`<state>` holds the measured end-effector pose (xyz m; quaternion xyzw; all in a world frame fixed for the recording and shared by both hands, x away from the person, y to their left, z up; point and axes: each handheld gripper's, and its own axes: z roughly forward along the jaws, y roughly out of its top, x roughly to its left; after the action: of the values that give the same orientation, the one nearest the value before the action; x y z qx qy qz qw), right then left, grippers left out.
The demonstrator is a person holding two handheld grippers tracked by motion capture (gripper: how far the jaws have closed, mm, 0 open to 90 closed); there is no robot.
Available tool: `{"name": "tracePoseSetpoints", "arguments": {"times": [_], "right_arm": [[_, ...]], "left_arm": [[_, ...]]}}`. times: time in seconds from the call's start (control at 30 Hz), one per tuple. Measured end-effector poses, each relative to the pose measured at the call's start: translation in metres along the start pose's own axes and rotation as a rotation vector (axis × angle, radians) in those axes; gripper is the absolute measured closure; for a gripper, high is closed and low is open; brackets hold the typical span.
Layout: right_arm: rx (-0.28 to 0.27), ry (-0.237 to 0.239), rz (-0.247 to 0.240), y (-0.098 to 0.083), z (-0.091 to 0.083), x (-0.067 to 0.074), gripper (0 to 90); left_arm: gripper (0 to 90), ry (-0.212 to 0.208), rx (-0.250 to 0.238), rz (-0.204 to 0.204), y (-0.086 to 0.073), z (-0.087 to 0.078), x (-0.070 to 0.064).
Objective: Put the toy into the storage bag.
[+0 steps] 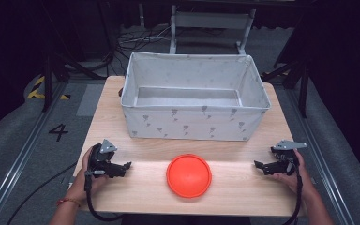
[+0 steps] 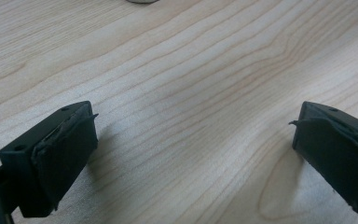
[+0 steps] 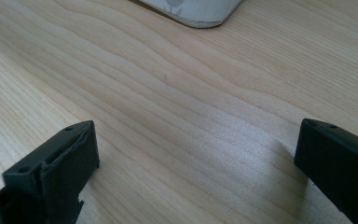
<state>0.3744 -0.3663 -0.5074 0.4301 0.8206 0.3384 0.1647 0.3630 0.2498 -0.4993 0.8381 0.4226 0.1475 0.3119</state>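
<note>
An orange round disc point(image 1: 189, 175) lies flat on the wooden table point(image 1: 243, 192), near its front edge and in the middle. Behind it stands a white fabric box point(image 1: 194, 96) with a grey print, open at the top. My left gripper point(image 1: 125, 167) rests on the table left of the disc, jaws pointing toward it. My right gripper point(image 1: 258, 165) rests to the disc's right, also pointing inward. In the left gripper view, my left gripper point(image 2: 193, 135) has its jaws wide apart over bare wood. My right gripper point(image 3: 196, 154) likewise stands open with nothing between its jaws.
The box's lower corner point(image 3: 193, 10) shows at the top of the right gripper view. Beyond the table are a grey floor with a "4" marking point(image 1: 58, 131), cables point(image 1: 122, 40) and a metal frame point(image 1: 211, 23). Bare wood lies between each gripper and the disc.
</note>
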Motion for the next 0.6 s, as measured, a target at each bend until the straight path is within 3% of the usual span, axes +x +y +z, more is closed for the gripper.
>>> {"name": "tracePoseSetpoints", "arguments": {"times": [0.13, 0.37, 0.43, 0.5, 0.6], "right_arm": [[0.002, -0.007, 0.007, -0.0003, -0.0005, 0.0000, 0.0], [0.016, -0.013, 0.013, 0.0006, -0.0018, 0.0007, 1.1], [0.020, -0.008, 0.012, 0.0012, -0.0032, 0.0016, 6.3], [0.007, 0.007, 0.002, 0.0021, -0.0072, 0.0039, 22.2], [0.011, 0.031, -0.006, 0.0043, -0.0083, 0.0081, 17.7]], "left_arm": [[0.1, -0.024, 0.004, 0.032, -0.0014, -0.0017, 0.0035], [0.1, -0.040, 0.002, 0.043, -0.0028, -0.0025, 0.0055], [0.1, -0.043, 0.004, 0.048, -0.0028, -0.0027, 0.0060], [0.1, -0.044, 0.003, 0.049, -0.0028, -0.0027, 0.0062], [0.1, -0.054, 0.005, 0.047, -0.0028, -0.0025, 0.0065]]}}
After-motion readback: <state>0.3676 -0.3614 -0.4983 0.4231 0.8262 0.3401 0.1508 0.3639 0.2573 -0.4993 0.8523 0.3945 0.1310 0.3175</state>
